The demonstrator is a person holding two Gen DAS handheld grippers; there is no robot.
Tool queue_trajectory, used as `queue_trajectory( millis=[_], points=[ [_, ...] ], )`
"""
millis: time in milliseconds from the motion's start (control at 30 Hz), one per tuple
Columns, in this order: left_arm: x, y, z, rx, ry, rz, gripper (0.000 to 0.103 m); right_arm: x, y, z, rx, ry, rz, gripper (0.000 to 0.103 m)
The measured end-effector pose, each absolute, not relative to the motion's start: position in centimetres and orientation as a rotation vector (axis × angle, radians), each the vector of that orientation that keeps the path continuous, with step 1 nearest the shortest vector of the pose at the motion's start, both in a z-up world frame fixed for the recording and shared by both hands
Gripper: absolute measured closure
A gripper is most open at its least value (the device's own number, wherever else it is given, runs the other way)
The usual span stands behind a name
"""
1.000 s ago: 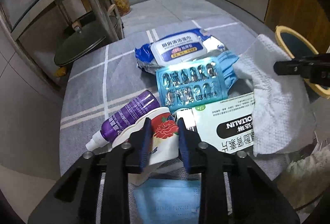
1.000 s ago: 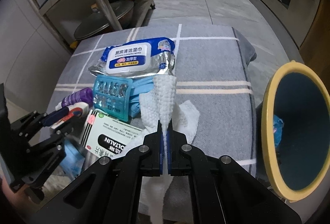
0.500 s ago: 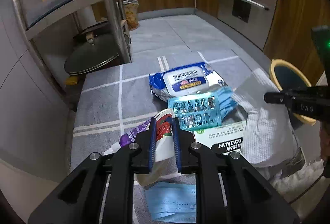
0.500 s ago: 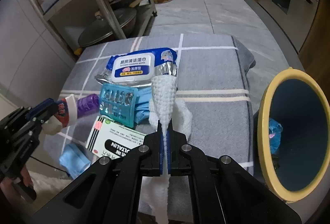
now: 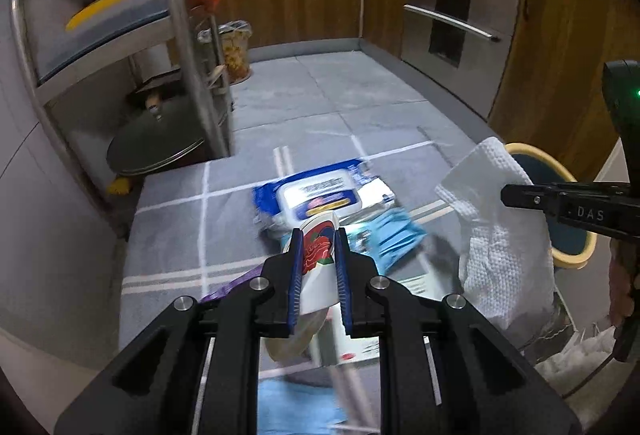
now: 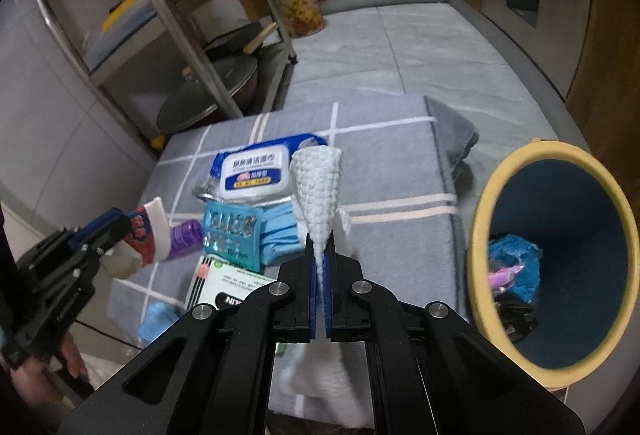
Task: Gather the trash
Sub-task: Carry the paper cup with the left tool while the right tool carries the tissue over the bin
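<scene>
White paper towel [image 6: 318,191] is pinched tight in my right hand-held gripper [image 6: 319,267]; my left hand-held gripper [image 5: 316,255] is clamped on a crumpled rose-print cup [image 5: 318,255], both lifted off the worktop [image 6: 392,171]. Carry step now: next I'd swing both to the yellow-rimmed bin [image 6: 480,219] at 3 o'clock and let go over it.

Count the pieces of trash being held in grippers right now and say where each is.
2. A paper cup with a red rose print is clamped in the left gripper; a white paper towel is pinched in the right gripper, left of the bin.
</scene>
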State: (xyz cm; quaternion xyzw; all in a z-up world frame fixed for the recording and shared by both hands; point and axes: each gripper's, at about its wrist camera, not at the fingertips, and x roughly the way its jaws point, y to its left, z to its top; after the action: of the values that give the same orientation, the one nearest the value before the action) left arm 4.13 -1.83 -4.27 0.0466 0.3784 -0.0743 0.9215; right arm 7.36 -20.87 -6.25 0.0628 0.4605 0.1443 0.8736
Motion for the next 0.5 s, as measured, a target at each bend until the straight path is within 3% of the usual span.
queue_trajectory(
  millis=[500],
  points=[
    [6.1,-10.2,-2.1,0.125,0.712,-0.318,0.087,5.3,-28.2,-0.1,0.19,0.813,0.212,0.099]
  ],
)
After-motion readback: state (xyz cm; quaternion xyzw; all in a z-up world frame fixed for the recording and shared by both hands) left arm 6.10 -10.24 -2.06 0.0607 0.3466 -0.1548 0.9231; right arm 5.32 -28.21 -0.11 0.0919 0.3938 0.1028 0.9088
